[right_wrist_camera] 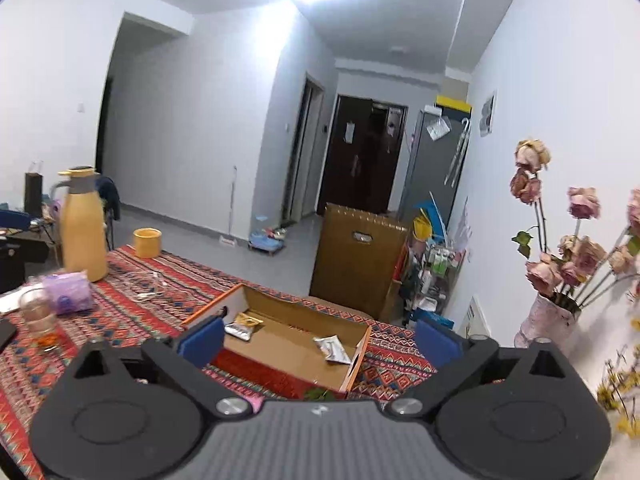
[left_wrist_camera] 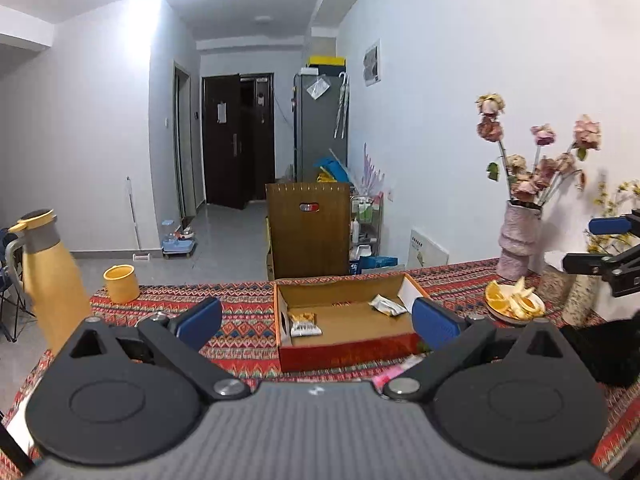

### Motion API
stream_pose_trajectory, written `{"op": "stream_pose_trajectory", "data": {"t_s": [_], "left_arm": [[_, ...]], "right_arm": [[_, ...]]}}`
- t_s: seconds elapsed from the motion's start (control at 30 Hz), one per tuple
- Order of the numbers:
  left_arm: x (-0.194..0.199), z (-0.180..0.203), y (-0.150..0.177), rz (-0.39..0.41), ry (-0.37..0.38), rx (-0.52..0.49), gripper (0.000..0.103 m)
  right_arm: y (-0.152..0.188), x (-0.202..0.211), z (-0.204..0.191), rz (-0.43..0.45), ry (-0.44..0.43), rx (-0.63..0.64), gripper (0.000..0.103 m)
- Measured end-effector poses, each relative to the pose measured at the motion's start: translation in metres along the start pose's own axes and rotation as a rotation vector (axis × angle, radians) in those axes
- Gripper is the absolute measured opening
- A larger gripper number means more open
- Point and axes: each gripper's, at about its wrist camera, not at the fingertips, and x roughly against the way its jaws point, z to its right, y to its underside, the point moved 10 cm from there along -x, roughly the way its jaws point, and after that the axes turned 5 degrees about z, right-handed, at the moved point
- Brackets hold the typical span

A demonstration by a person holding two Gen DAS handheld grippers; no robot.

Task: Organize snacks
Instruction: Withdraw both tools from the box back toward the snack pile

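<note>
Above the box [left_wrist_camera: 344, 320] rim, both claws [left_wrist_camera: 316, 320] [right_wrist_camera: 318, 340] gape empty, clear of it.

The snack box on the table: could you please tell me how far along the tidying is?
Done: two packets lie inside the box. In hand: nothing; the left gripper and right gripper are open and empty. Left: perhaps a pink wrapper outside the box.

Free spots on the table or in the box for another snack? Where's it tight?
Box: bare floor in the middle, between the yellow packet at one end and the silver packet at the other. Tablecloth: open between yellow cup and box. Crowded: by the wall, fruit plate beside vase; far end, glass and purple pack.
</note>
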Motion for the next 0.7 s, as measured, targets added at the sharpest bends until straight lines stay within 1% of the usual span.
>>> {"op": "stream_pose_trajectory", "data": {"t_s": [0.1,0.17,0.3,0.37,0.5,0.6,0.7], "left_arm": [[0.034,0.0,0.023,0.032,-0.017,-0.01,0.103],[0.052,-0.001,0.04,0.038,-0.028,-0.011,0.103],[0.085,-0.004,0.083,0.029,-0.025,0.014,0.103],[0.097,-0.007,0.103,0.022,-0.039,0.032,0.103],[0.114,-0.016,0.146,-0.018,-0.066,0.09,0.103],[0.113,-0.019,0.18,-0.071,-0.073,0.136,0.103],[0.104,-0.023,0.215,-0.136,-0.1,0.186,0.103]], "right_arm": [[0.019,0.036,-0.005,0.034,-0.011,-0.018,0.103],[0.035,0.056,-0.01,0.044,-0.016,-0.038,0.103],[0.076,0.092,-0.026,0.064,-0.03,-0.067,0.103],[0.098,0.11,-0.03,0.086,-0.032,-0.083,0.103],[0.142,0.132,-0.042,0.085,-0.024,-0.128,0.103],[0.18,0.144,-0.054,0.067,-0.001,-0.121,0.103],[0.213,0.149,-0.064,0.052,0.022,-0.1,0.103]]}}
